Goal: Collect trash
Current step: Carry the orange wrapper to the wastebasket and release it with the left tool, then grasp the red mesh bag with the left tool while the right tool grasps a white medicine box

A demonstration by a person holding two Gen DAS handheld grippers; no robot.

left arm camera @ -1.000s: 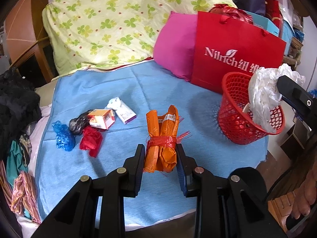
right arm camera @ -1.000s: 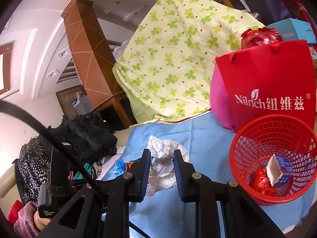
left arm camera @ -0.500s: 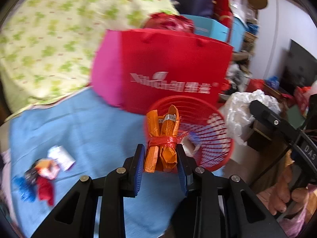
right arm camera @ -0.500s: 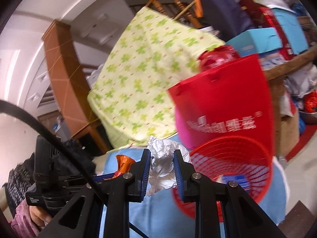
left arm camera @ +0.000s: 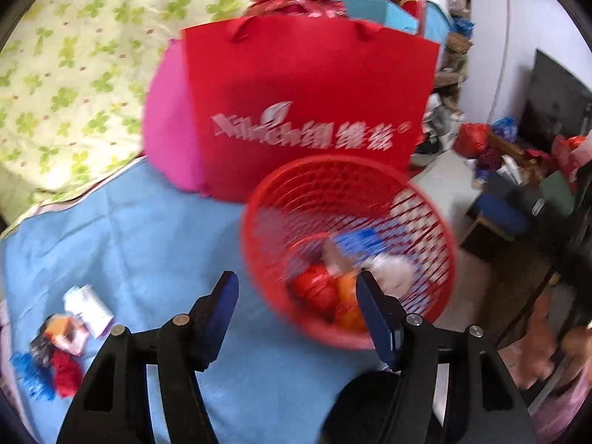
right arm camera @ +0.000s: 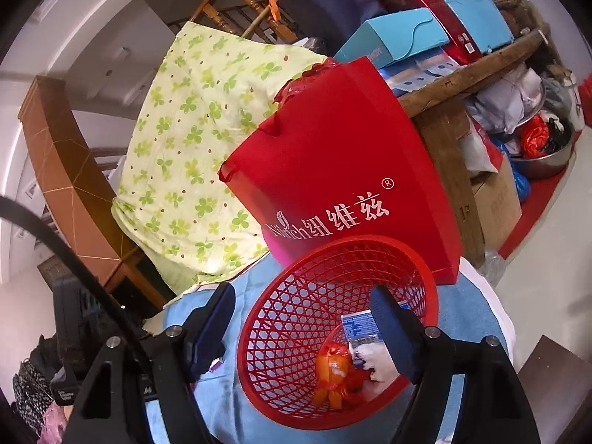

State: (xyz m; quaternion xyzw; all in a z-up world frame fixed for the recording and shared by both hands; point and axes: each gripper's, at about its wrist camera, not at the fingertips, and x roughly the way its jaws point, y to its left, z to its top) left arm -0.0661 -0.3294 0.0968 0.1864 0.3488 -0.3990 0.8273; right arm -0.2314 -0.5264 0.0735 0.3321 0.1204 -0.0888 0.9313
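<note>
A red mesh basket (left arm camera: pixel 425 222) (right arm camera: pixel 296 314) stands on the blue cloth (left arm camera: pixel 129 229). Inside it lie the orange wrapper bundle (left arm camera: pixel 347 296) (right arm camera: pixel 335 373), crumpled white paper (left arm camera: pixel 392 270) (right arm camera: pixel 377 360), a red wad (left arm camera: pixel 314 292) and a blue-and-white carton (right arm camera: pixel 357 325). My left gripper (left arm camera: pixel 298 303) is open and empty above the basket's near rim. My right gripper (right arm camera: pixel 303 323) is open and empty over the basket. Several pieces of trash, small boxes (left arm camera: pixel 88 310) and red (left arm camera: pixel 66 370) and blue (left arm camera: pixel 29 373) wads, lie at the cloth's left.
A red paper bag (left arm camera: pixel 307 103) (right arm camera: pixel 351 185) and a pink cushion (left arm camera: pixel 166 129) stand right behind the basket. A green-patterned quilt (left arm camera: pixel 74 74) is piled at the back left. The cloth's edge drops off to the floor (left arm camera: pixel 444 177) at the right, by cluttered boxes.
Both grippers opened. The orange bundle left the left gripper and the white paper left the right gripper; both now lie in the basket. Both views tilted down over the basket.
</note>
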